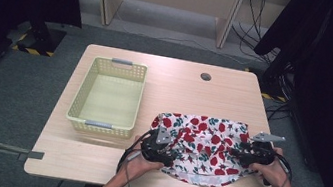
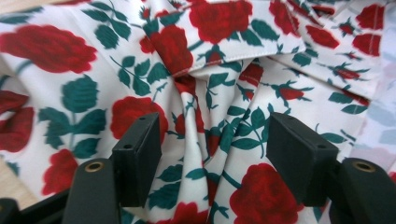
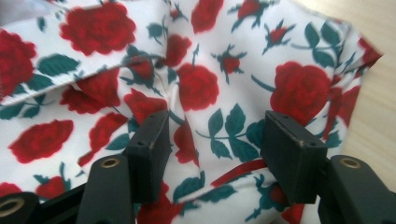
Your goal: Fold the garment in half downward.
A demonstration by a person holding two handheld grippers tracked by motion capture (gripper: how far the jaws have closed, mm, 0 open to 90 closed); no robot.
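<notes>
A white cloth with red roses and green leaves (image 1: 202,144) lies crumpled on the near right part of the wooden table (image 1: 181,85). My left gripper (image 1: 171,152) rests at the cloth's left edge and my right gripper (image 1: 237,153) at its right edge, each held by a hand. In the left gripper view the gripper (image 2: 215,154) stands open, with a raised fold of the cloth (image 2: 210,28) running between its jaws. In the right gripper view the gripper (image 3: 215,149) is open too, its jaws straddling a bunched ridge of the cloth (image 3: 299,88).
A pale yellow plastic basket (image 1: 80,95) with nothing in it stands on the left half of the table. A round cable hole (image 1: 205,76) sits near the far edge. Bare wood (image 3: 373,116) shows just right of the cloth.
</notes>
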